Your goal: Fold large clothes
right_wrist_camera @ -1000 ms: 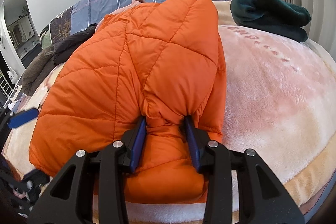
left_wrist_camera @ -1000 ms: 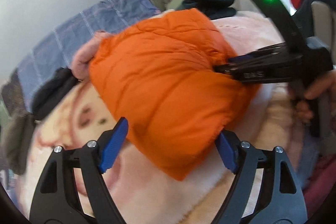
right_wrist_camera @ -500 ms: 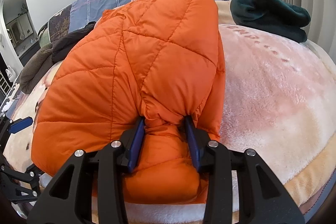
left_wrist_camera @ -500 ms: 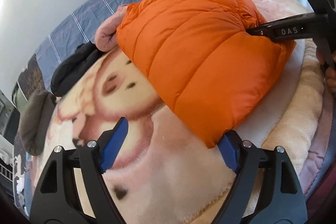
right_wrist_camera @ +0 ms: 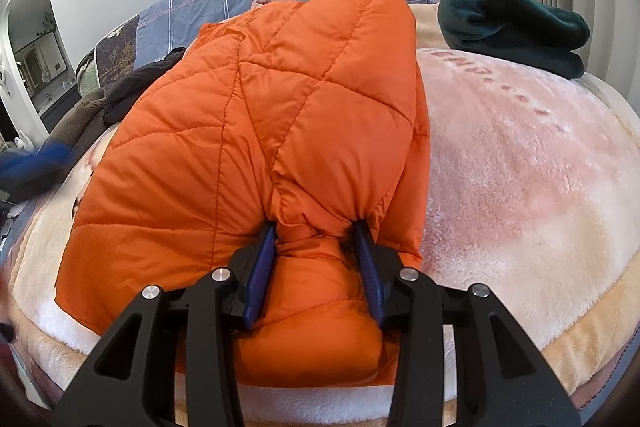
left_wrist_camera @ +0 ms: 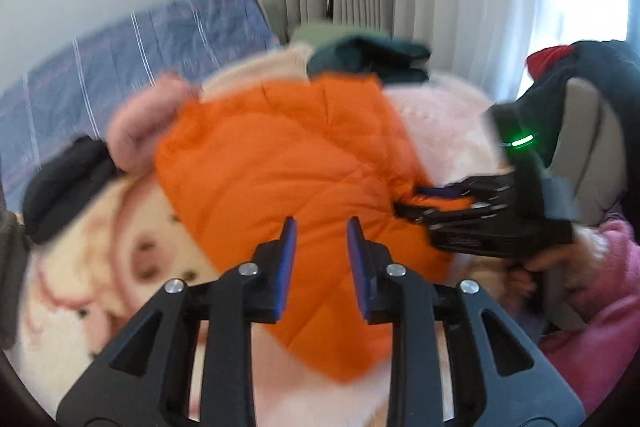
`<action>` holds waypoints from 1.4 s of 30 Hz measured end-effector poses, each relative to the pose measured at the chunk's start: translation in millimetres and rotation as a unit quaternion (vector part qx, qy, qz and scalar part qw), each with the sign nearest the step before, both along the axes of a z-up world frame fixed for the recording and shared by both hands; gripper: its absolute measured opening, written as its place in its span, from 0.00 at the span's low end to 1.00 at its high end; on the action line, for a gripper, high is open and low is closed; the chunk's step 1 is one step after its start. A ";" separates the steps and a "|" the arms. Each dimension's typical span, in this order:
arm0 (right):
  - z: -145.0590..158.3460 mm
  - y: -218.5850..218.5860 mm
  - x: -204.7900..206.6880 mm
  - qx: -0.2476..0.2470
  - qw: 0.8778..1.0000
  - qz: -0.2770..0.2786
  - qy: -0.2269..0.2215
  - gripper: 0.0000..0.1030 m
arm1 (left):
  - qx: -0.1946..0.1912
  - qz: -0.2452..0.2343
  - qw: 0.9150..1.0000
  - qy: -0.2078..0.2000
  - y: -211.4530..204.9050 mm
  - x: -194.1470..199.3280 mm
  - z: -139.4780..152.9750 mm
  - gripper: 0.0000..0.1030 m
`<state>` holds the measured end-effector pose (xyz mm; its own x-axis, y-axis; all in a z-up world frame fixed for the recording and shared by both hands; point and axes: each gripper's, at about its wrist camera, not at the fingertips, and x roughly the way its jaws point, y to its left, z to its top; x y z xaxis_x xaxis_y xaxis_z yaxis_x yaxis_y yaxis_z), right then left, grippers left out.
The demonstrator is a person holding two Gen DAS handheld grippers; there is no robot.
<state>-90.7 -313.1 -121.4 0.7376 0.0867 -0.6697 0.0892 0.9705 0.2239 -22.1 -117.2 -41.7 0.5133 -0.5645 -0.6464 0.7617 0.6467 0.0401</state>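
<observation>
**Orange jacket pinched on the bed**

My right gripper (right_wrist_camera: 316,227) has its jaws pinching a bunched fold of the orange jacket (right_wrist_camera: 248,131), which lies folded on the pink blanket (right_wrist_camera: 520,187) covering the bed. My left gripper (left_wrist_camera: 318,227) hangs over the jacket's near part, jaws partly spread, nothing between them. A dark green garment (right_wrist_camera: 512,23) sits beyond.

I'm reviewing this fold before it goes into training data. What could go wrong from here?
1. The right gripper pinches only a small bunch of the puffy orange quilted jacket; slick padding could slip free if pulled.
2. The left gripper hangs above the jacket with nothing between its fingers, so one side is unsupported and the fold may spring open.
3. The left view is blurred, so a grab now may miss.
</observation>
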 end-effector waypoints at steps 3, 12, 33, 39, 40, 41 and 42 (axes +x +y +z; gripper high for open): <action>-0.8 0.4 -0.1 -0.002 1.000 0.004 0.004 0.41 | 0.047 -0.004 0.999 0.023 -15.1 18.2 -50.4 0.30; -0.4 1.8 -0.9 0.002 1.000 0.004 0.000 0.41 | 0.010 0.003 0.996 0.087 -5.6 32.2 -31.1 0.32; 19.6 -6.9 -0.5 0.023 0.999 0.026 0.022 0.42 | 0.049 0.029 0.997 0.047 -48.2 128.4 -33.1 0.55; 74.2 -0.1 -0.5 -0.002 0.997 0.056 -0.053 0.42 | 0.058 0.032 0.997 0.039 -56.3 127.5 -33.7 0.55; 81.5 0.9 2.0 -0.002 0.996 0.059 -0.067 0.42 | 0.059 0.032 0.997 0.039 -56.2 127.3 -34.6 0.55; 86.9 1.4 6.7 -0.001 0.995 0.061 -0.076 0.42 | 0.060 0.032 0.997 0.039 -56.7 127.3 -34.5 0.55; 90.4 2.2 16.7 -0.001 0.995 0.063 -0.081 0.41 | 0.060 0.031 0.997 0.039 -56.3 127.7 -35.2 0.55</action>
<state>-74.0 -310.9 -31.0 0.8195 0.1853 -0.5423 -0.0714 0.9719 0.2242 105.6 -173.5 -76.9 0.4902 -0.4506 -0.7461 0.7248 0.6862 0.0618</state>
